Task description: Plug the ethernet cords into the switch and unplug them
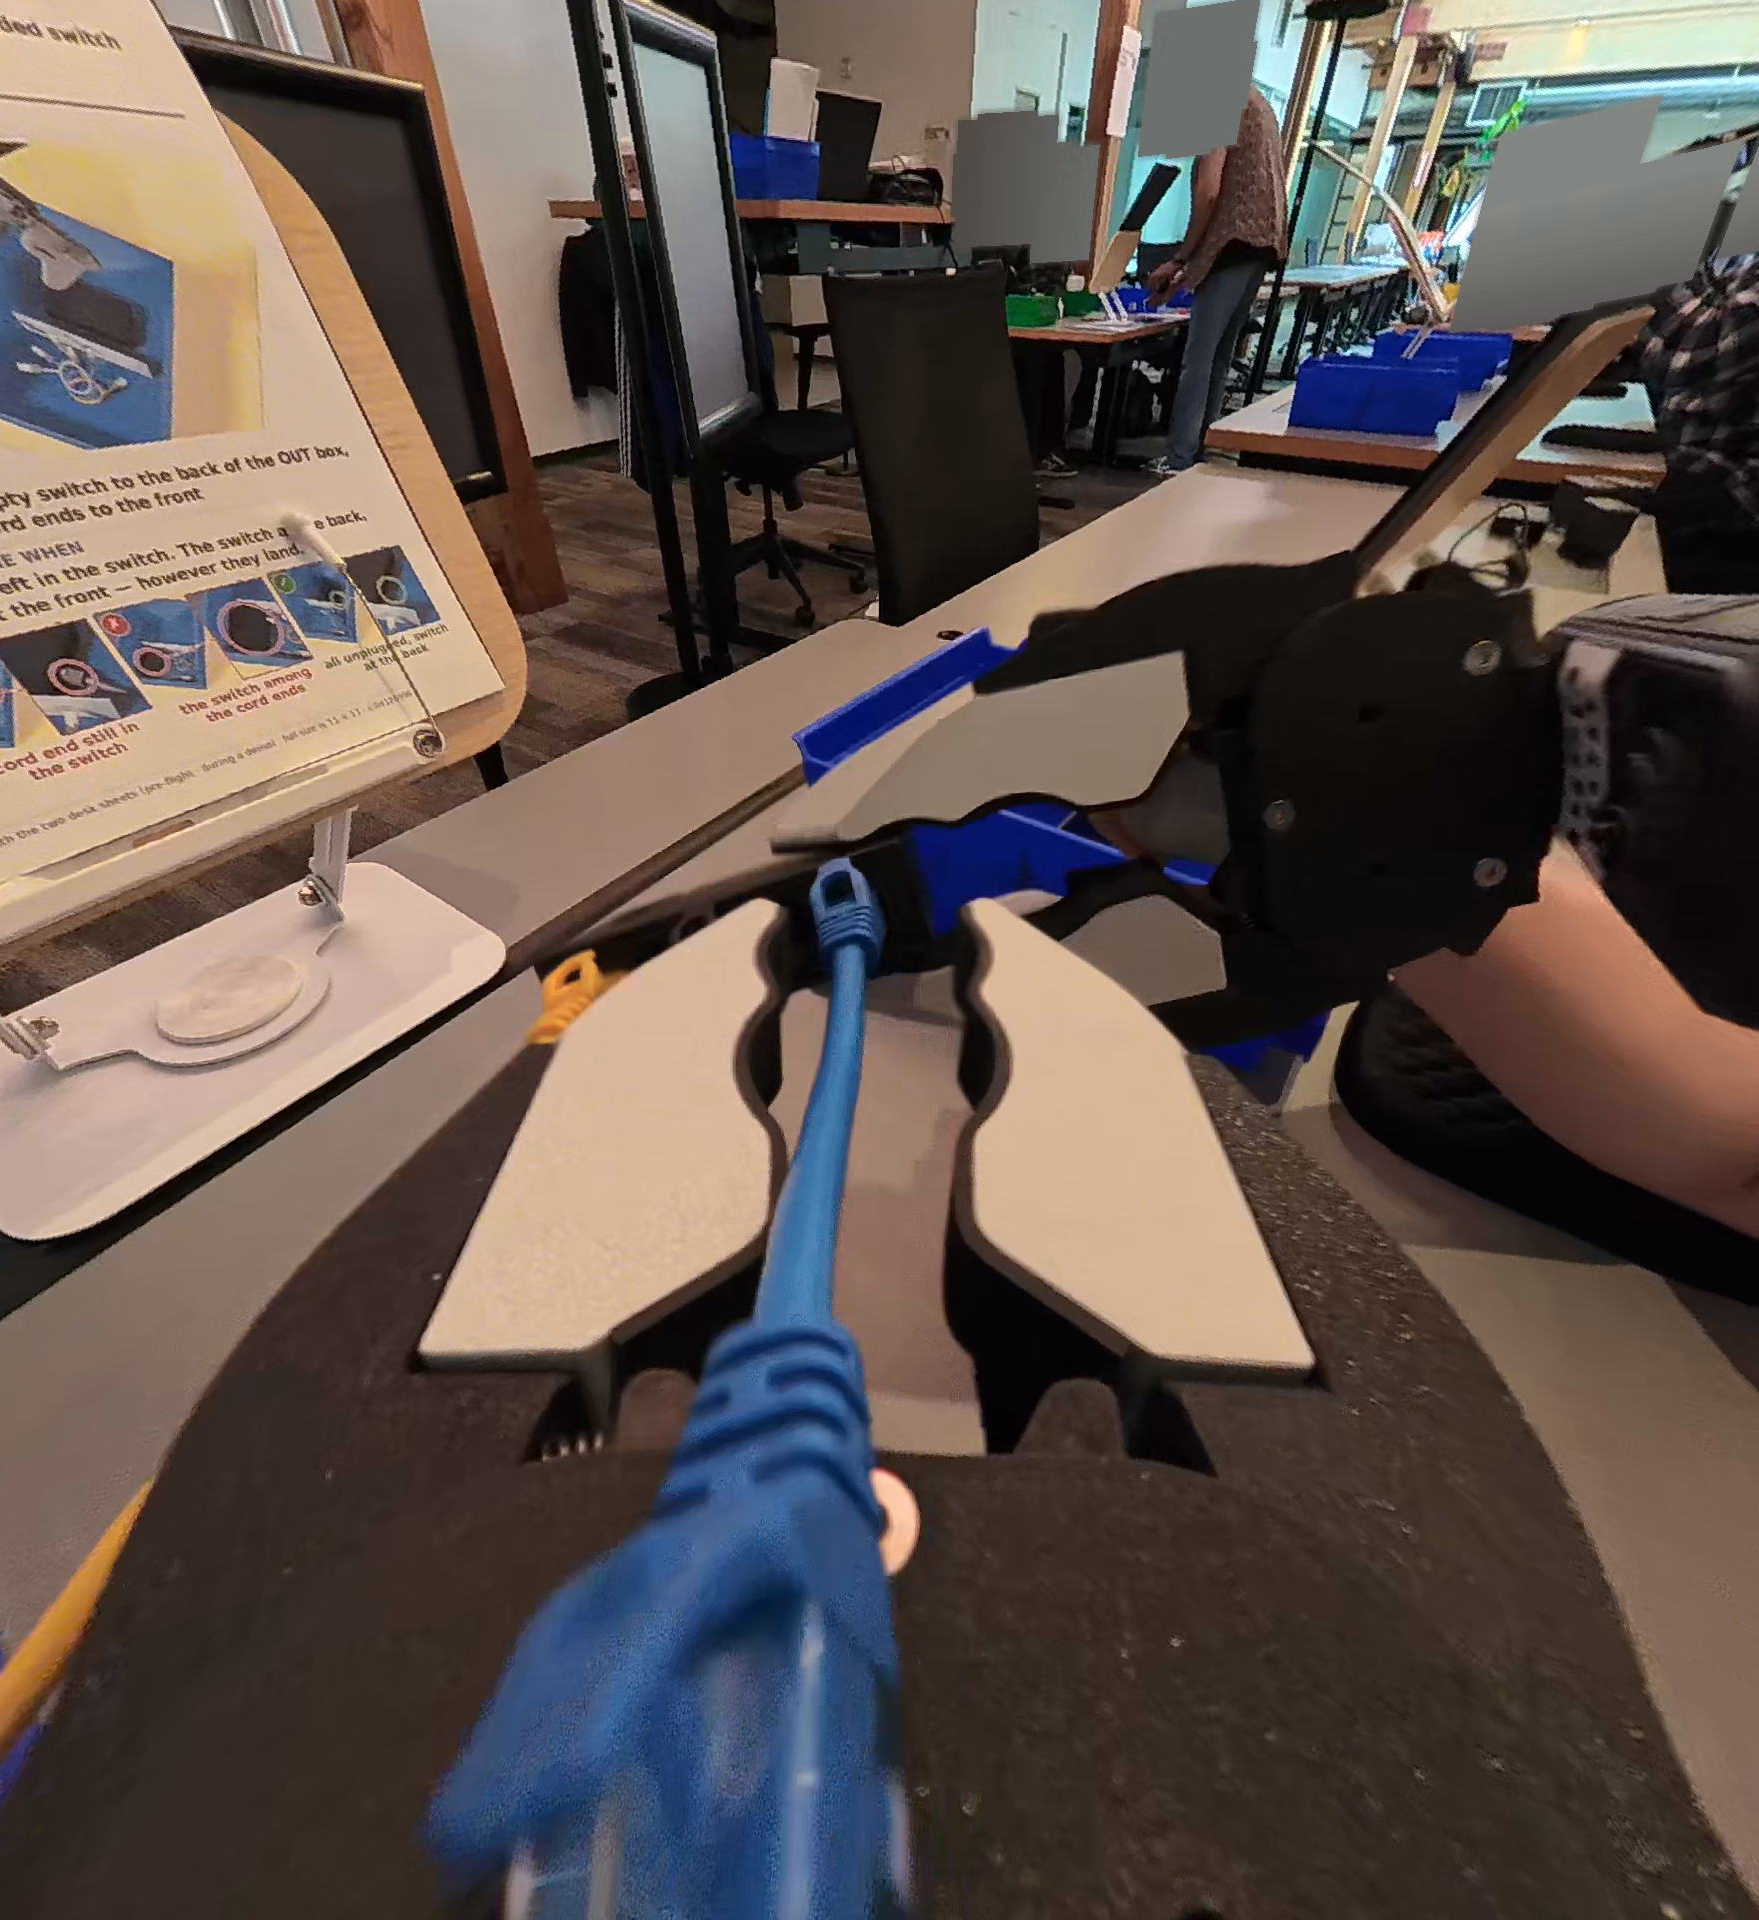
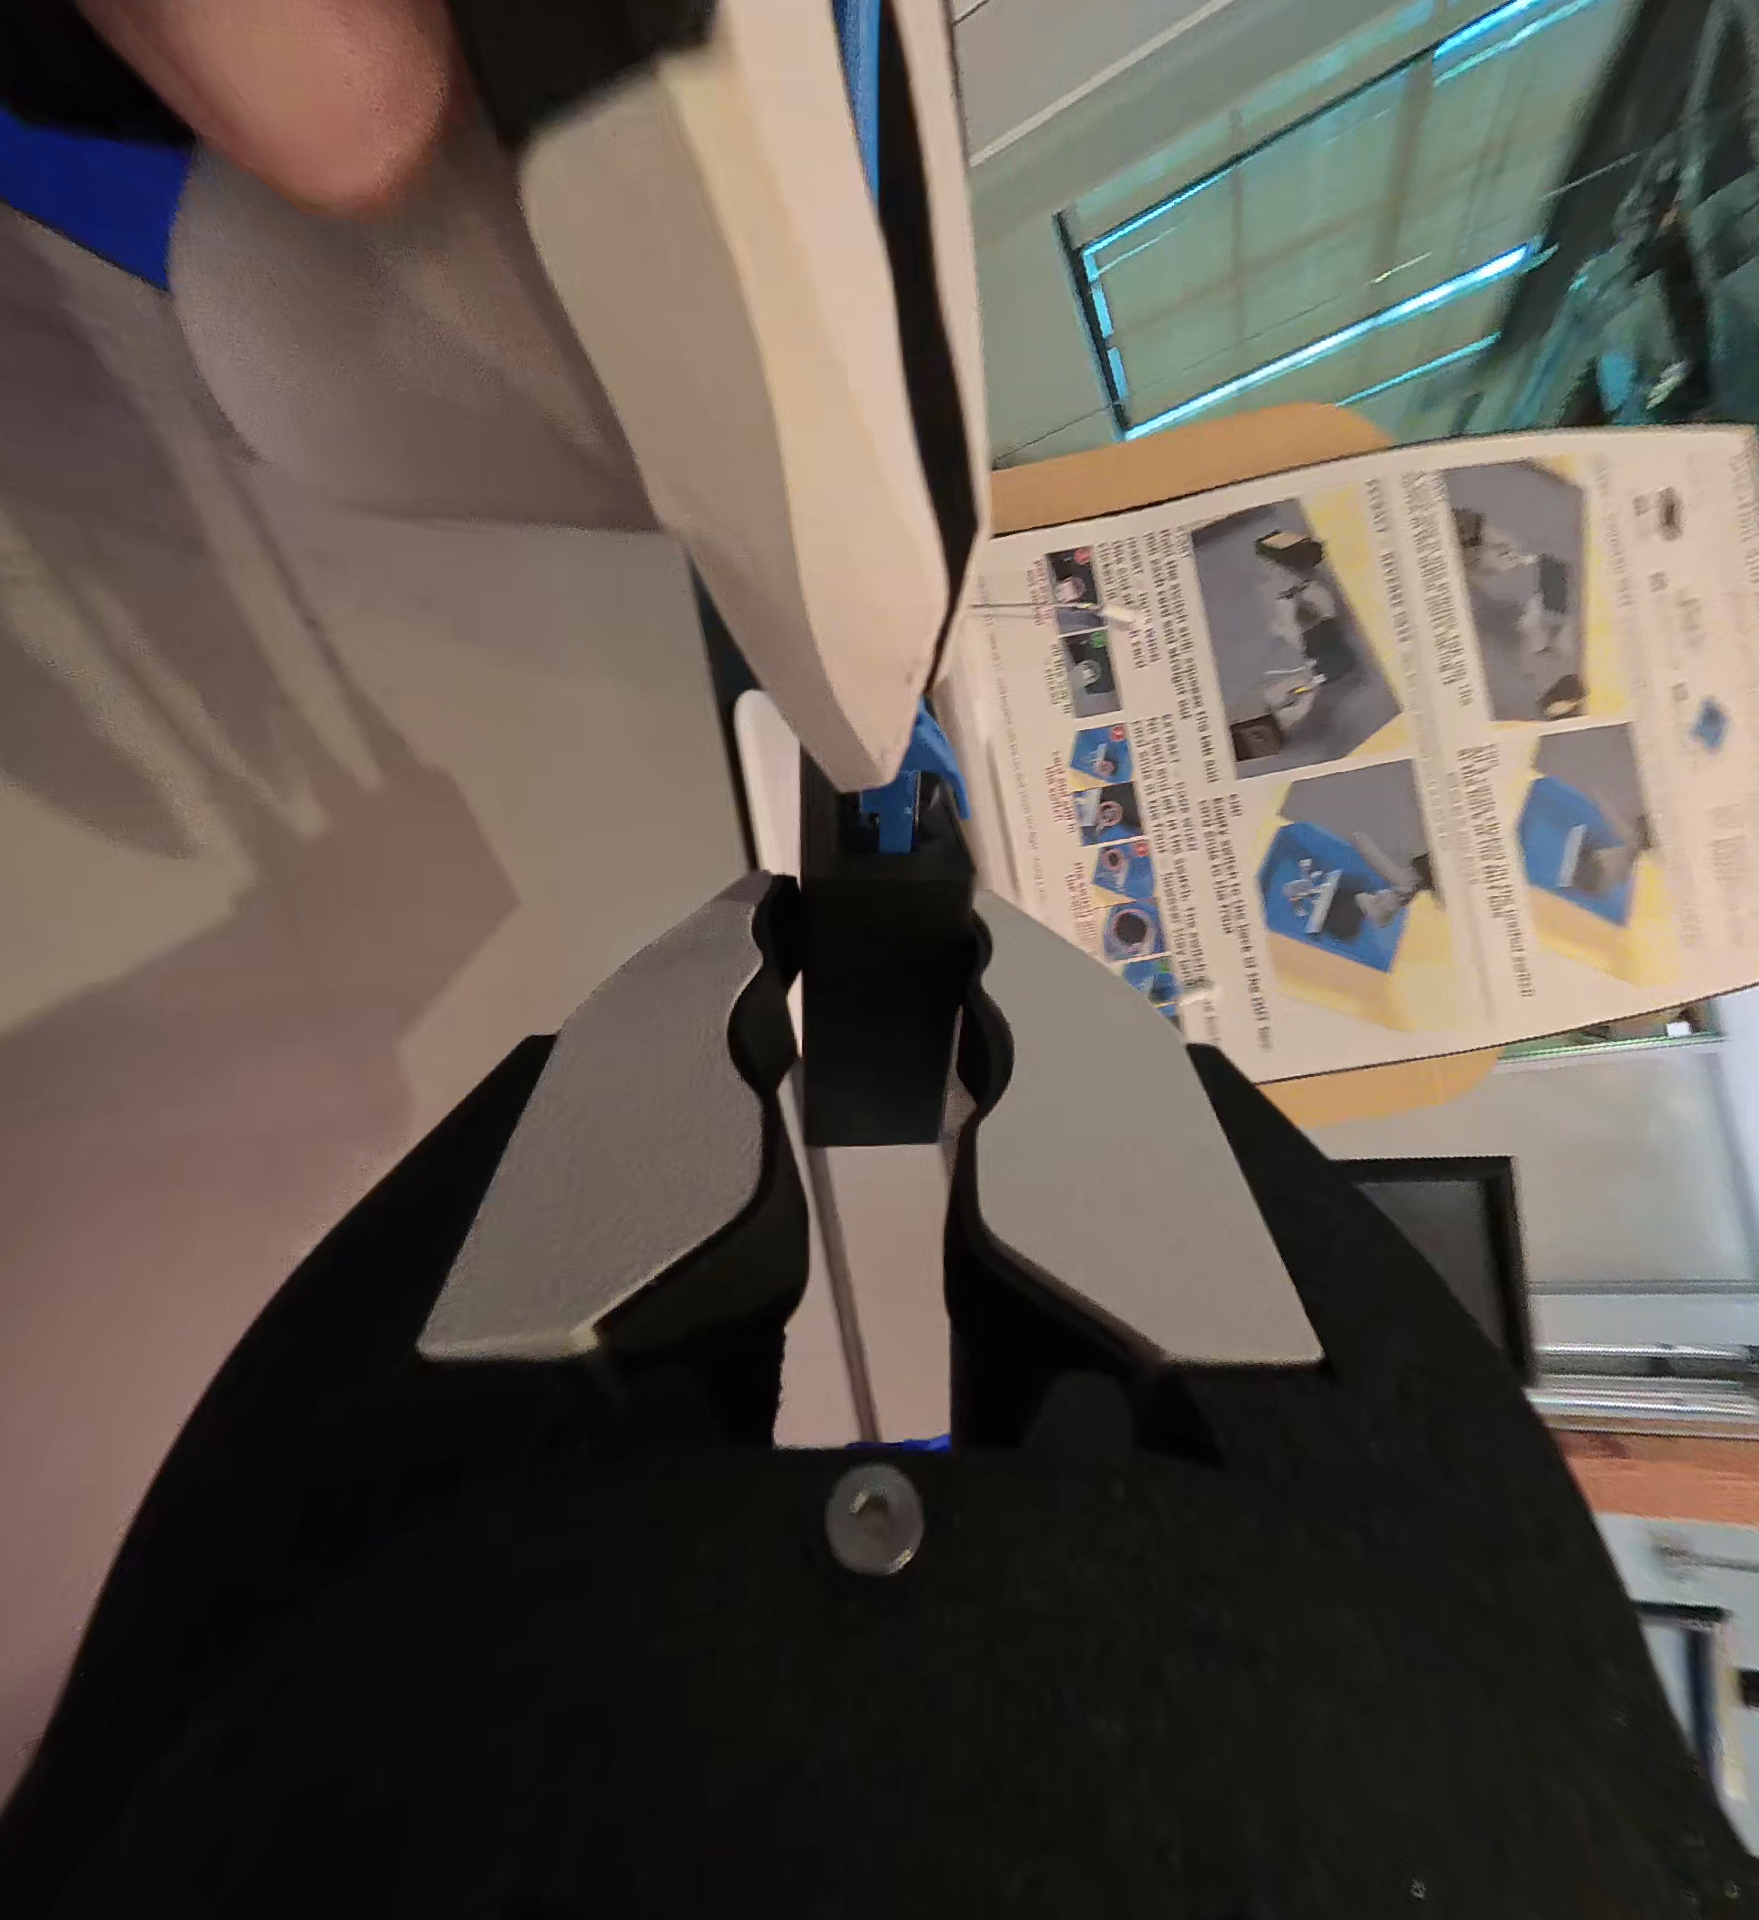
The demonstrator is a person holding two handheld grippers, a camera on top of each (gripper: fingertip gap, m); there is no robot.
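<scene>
Left black foam-bodied gripper with grey flat finger plates [image 1: 870,940]: jaws parted, a gap between the two plates, tips pointing forward and slightly down; nothing clamped at the tips

Right black gripper of the same build [image 2: 880,935]: rolled onto its side (its wrist view is turned a quarter), grey plates closed in from both sides on a black block, inner scalloped edges touching it

In the left wrist view the right gripper [image 1: 833,821] comes in from the right, crossing ahead of the left fingertips

Person's bare forearm [image 1: 1623,1081] behind it, held low and roughly level

A fingertip [image 2: 335,104] shows blurred at the top of the right wrist view
</scene>
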